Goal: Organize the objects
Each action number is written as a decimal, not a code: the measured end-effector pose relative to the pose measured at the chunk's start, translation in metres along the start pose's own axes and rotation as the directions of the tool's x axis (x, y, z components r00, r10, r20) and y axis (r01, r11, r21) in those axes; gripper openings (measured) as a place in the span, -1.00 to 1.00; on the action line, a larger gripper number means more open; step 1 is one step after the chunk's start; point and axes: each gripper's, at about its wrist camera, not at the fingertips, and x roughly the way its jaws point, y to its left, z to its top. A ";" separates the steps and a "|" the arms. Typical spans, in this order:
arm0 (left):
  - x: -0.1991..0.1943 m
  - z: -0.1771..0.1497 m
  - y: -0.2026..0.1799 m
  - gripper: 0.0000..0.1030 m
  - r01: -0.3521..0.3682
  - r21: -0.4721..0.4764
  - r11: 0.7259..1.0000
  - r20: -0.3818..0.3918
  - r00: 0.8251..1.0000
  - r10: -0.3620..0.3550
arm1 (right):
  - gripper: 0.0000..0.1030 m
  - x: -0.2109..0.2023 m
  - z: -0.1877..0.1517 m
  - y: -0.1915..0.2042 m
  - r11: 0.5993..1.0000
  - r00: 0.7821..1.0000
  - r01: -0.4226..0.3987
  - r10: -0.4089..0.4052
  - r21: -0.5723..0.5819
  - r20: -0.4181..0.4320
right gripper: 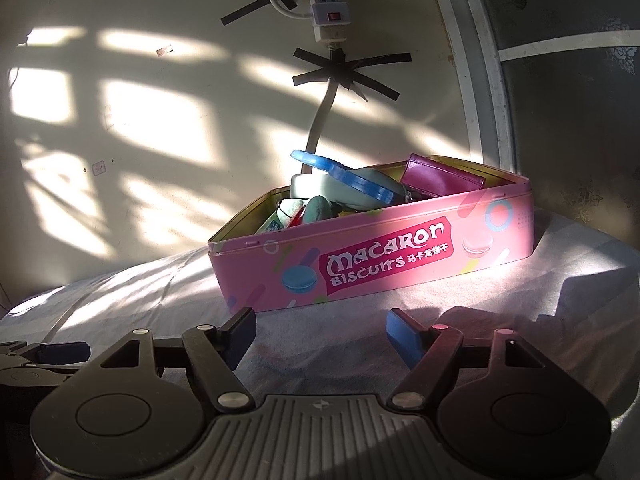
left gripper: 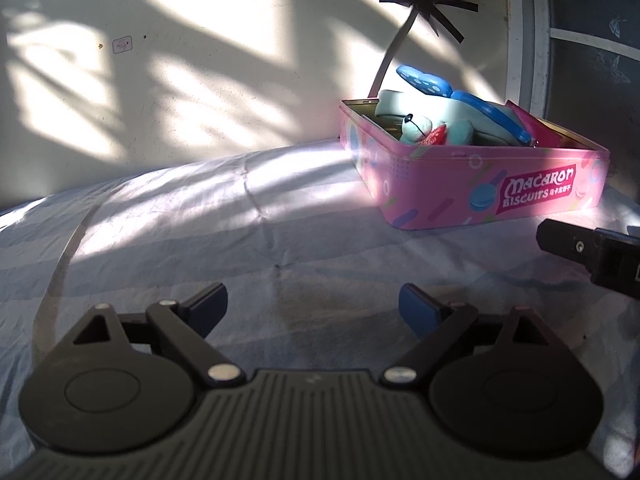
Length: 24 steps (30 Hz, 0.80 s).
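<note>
Landmark: a pink macaron biscuit tin, lidless, is seen standing on a bed sheet close to a sunlit wall.
Task things: all are found inside the tin; a pale blue plush toy, a blue spotted plastic piece lying over the plush, and a magenta wallet leaning at the tin's far end. The pile rises above the tin's rim.
Loose items: none can be seen on the sheet beside the tin in either view.
Left tool: released, jaws spread, nothing between them; it is held over bare sheet, well apart from the tin's near side.
Right tool: released, jaws spread, nothing gripped; it is held just in front of the tin's long printed wall.
Stage: the sorting is judged to be at or near its end, since everything visible is already boxed.
Risk 1: the blue piece and the wallet could be knocked out if the tin is nudged or lifted by one wall, because both stand proud of the rim.
Risk 2: the tin could tilt on the soft, creased sheet if pressed from the front.
Risk 3: hard glare and shadow could hide small items left on the sheet.
Behind the tin: a taped cable and a power strip are fixed to the wall; a snag is possible on a high reach.
</note>
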 end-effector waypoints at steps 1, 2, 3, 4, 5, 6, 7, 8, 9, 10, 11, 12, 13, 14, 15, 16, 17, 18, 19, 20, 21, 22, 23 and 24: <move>0.001 0.000 0.001 0.83 0.000 -0.004 1.000 -0.003 1.000 0.000 | 0.37 0.000 0.000 0.001 1.000 1.000 0.000 0.000 0.000 -0.002; 0.001 0.000 0.001 0.83 0.000 -0.007 1.000 -0.006 1.000 0.000 | 0.37 0.000 0.000 0.001 1.000 1.000 -0.001 0.001 -0.001 -0.004; 0.002 0.000 0.002 0.83 0.000 -0.009 1.000 -0.009 1.000 0.000 | 0.37 0.001 0.000 0.001 1.000 1.000 -0.002 0.002 -0.003 -0.006; 0.002 0.000 0.002 0.83 0.000 -0.011 1.000 -0.011 1.000 0.000 | 0.38 0.001 0.000 0.001 1.000 1.000 -0.002 0.002 -0.004 -0.007; 0.002 0.000 0.002 0.83 -0.001 -0.013 1.000 -0.013 1.000 0.001 | 0.38 0.001 0.000 0.001 1.000 1.000 -0.002 0.002 -0.005 -0.008; 0.002 0.000 0.002 0.83 -0.002 -0.014 1.000 -0.014 1.000 0.002 | 0.38 0.001 0.000 0.001 1.000 1.000 -0.003 0.003 -0.005 -0.008; 0.003 0.000 0.002 0.83 -0.002 -0.015 1.000 -0.016 1.000 0.002 | 0.39 0.001 0.000 0.001 1.000 1.000 -0.004 0.004 -0.005 -0.009; 0.003 0.000 0.002 0.83 -0.002 -0.016 1.000 -0.018 1.000 0.002 | 0.39 0.001 0.000 0.000 1.000 1.000 -0.005 0.005 -0.005 -0.009; 0.003 0.000 0.002 0.83 -0.002 -0.017 1.000 -0.019 1.000 0.002 | 0.39 0.001 0.000 0.001 1.000 1.000 -0.005 0.005 -0.005 -0.009; 0.003 0.000 0.002 0.84 -0.004 -0.019 1.000 -0.021 1.000 0.003 | 0.40 0.001 0.000 0.001 1.000 1.000 -0.006 0.006 -0.006 -0.008; 0.003 0.000 0.002 0.84 -0.005 -0.021 1.000 -0.021 1.000 0.005 | 0.41 0.001 0.000 0.001 1.000 1.000 -0.007 0.007 -0.008 -0.007; 0.003 0.000 0.002 0.84 -0.007 -0.024 1.000 -0.021 1.000 0.006 | 0.43 0.000 -0.001 0.001 1.000 1.000 -0.006 0.006 -0.009 -0.005; 0.003 0.000 0.002 0.84 -0.007 -0.026 1.000 -0.021 1.000 0.007 | 0.45 0.000 -0.001 0.002 1.000 1.000 -0.006 0.006 -0.010 -0.003; 0.003 0.000 0.002 0.84 -0.009 -0.028 1.000 -0.021 1.000 0.009 | 0.45 -0.001 -0.001 0.002 1.000 1.000 -0.006 0.006 -0.010 -0.003; 0.003 0.000 0.002 0.84 -0.010 -0.030 0.999 -0.022 1.000 0.010 | 0.45 -0.001 -0.001 0.003 1.000 1.000 -0.006 0.006 -0.010 -0.003; 0.003 0.000 0.002 0.84 -0.012 -0.032 0.999 -0.023 1.000 0.011 | 0.45 -0.001 -0.001 0.002 1.000 1.000 -0.007 0.007 -0.009 -0.004; 0.004 0.000 0.003 0.84 -0.011 -0.034 0.999 -0.024 1.000 0.011 | 0.45 0.000 -0.001 0.002 1.000 1.000 -0.008 0.008 -0.007 -0.005; 0.004 0.000 0.003 0.84 -0.012 -0.036 0.999 -0.026 1.000 0.011 | 0.45 0.000 -0.001 0.002 1.000 1.000 -0.009 0.009 -0.005 -0.006; 0.004 0.000 0.004 0.84 -0.014 -0.038 0.999 -0.029 1.000 0.013 | 0.45 0.000 -0.001 0.002 1.000 1.000 -0.011 0.011 -0.002 -0.007; 0.004 0.000 0.004 0.84 -0.016 -0.040 0.999 -0.030 0.999 0.015 | 0.45 0.000 -0.001 0.001 1.000 1.000 -0.013 0.013 0.000 -0.007; 0.004 0.000 0.004 0.84 -0.017 -0.041 0.999 -0.032 0.999 0.016 | 0.45 0.000 -0.001 0.000 1.000 1.000 -0.016 0.016 0.003 -0.007; 0.005 0.000 0.004 0.84 -0.019 -0.042 0.999 -0.033 0.999 0.017 | 0.45 -0.001 -0.001 -0.001 1.000 1.000 -0.018 0.018 0.005 -0.005; 0.005 0.000 0.004 0.84 -0.020 -0.042 0.999 -0.033 0.999 0.019 | 0.45 -0.001 -0.001 -0.001 1.000 1.000 -0.019 0.019 0.007 -0.004; 0.005 0.000 0.004 0.84 -0.019 -0.040 0.999 -0.033 0.999 0.017 | 0.46 -0.001 -0.001 -0.001 1.000 1.000 -0.021 0.021 0.010 -0.002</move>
